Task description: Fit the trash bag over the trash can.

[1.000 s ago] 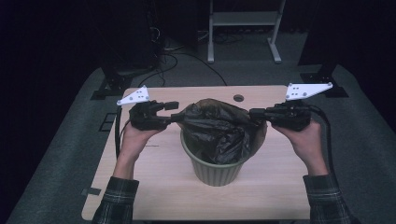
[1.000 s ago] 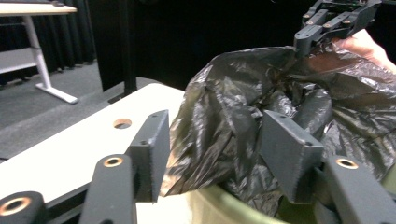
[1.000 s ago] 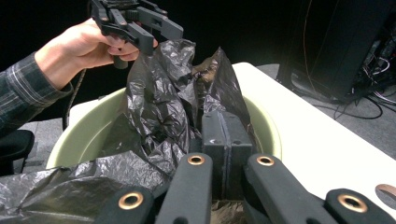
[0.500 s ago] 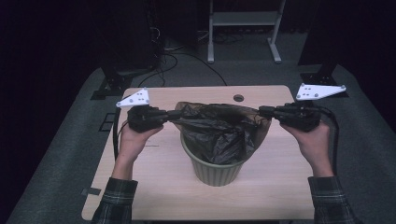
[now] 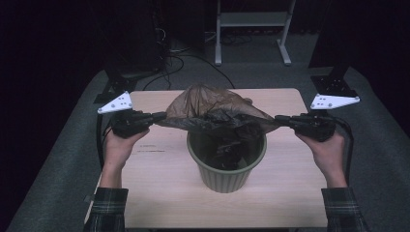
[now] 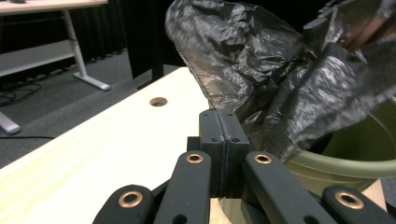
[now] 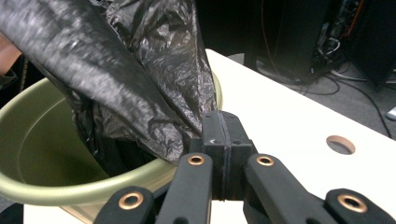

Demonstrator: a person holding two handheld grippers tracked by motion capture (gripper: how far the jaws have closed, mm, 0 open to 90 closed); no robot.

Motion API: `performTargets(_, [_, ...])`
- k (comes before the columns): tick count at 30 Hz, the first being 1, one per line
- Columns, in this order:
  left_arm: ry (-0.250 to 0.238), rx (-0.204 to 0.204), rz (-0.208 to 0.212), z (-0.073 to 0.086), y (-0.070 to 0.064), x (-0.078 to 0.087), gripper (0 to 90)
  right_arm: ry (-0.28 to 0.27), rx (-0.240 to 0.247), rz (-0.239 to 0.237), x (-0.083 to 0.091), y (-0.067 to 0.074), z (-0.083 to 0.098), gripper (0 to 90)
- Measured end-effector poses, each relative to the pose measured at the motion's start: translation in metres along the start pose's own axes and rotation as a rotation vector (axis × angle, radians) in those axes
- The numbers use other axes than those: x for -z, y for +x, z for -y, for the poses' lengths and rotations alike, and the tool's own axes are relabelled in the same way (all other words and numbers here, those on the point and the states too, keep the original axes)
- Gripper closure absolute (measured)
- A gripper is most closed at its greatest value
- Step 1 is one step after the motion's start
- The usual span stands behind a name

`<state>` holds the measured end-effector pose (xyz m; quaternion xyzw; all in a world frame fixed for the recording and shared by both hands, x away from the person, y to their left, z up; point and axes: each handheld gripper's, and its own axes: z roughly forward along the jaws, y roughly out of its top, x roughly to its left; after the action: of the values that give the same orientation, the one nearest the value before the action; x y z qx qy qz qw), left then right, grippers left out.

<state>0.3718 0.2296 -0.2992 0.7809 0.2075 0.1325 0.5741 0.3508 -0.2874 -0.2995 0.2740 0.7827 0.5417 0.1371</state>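
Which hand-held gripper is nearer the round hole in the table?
Left, by a small margin. The left hand-held gripper is left of the hole, pinching the bag; the right hand-held gripper is across the bin.

The high view is dim: light falls from above onto the pale wooden tabletop (image 5: 159, 193), while the room behind sinks into near black. The crumpled dark plastic bag (image 5: 212, 113) catches a dull brownish sheen there, and the inside of the olive-green ribbed plastic bin (image 5: 227, 169) lies in shadow. The left gripper view is brighter; the tabletop (image 6: 116, 140) nearly washes out, and the bag (image 6: 261, 79) is smeared by motion blur with grey glints. In the right gripper view the bag (image 7: 93, 70) blurs at upper left, and the near black linkage is soft.
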Motion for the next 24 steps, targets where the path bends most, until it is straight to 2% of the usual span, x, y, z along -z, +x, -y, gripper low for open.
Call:
performTargets(2, [0.001, 0.001, 0.009, 0.000, -0.002, -0.005, 89.6, -0.012, -0.011, 0.003, 0.000, 0.000, 0.000, 75.4])
performTargets(5, [0.005, -0.012, 0.022, -0.002, -0.004, -0.010, 89.6, -0.037, -0.008, 0.006, 0.001, 0.001, -0.007, 66.4])
performTargets(11, [0.013, -0.021, 0.035, -0.002, -0.007, -0.015, 89.6, -0.087, 0.008, 0.002, 0.001, 0.000, -0.024, 60.6])
performTargets(15, [0.020, -0.021, 0.044, -0.001, -0.008, -0.018, 89.6, -0.086, 0.005, -0.015, -0.003, 0.000, -0.026, 59.9])
performTargets(19, [0.031, -0.022, 0.050, 0.001, -0.009, -0.022, 89.5, -0.057, -0.019, -0.006, -0.007, -0.003, -0.019, 53.8])
performTargets(22, [0.031, -0.015, 0.052, 0.005, -0.009, -0.023, 89.5, -0.022, -0.063, -0.021, -0.010, -0.009, -0.010, 55.1])
performTargets(23, [0.034, -0.013, 0.052, 0.006, -0.009, -0.022, 89.6, -0.010, -0.069, -0.031, -0.010, -0.010, -0.007, 65.2])
performTargets(24, [0.038, -0.010, 0.053, 0.008, -0.009, -0.023, 89.6, 0.000, -0.069, -0.055, -0.010, -0.010, -0.004, 71.0])
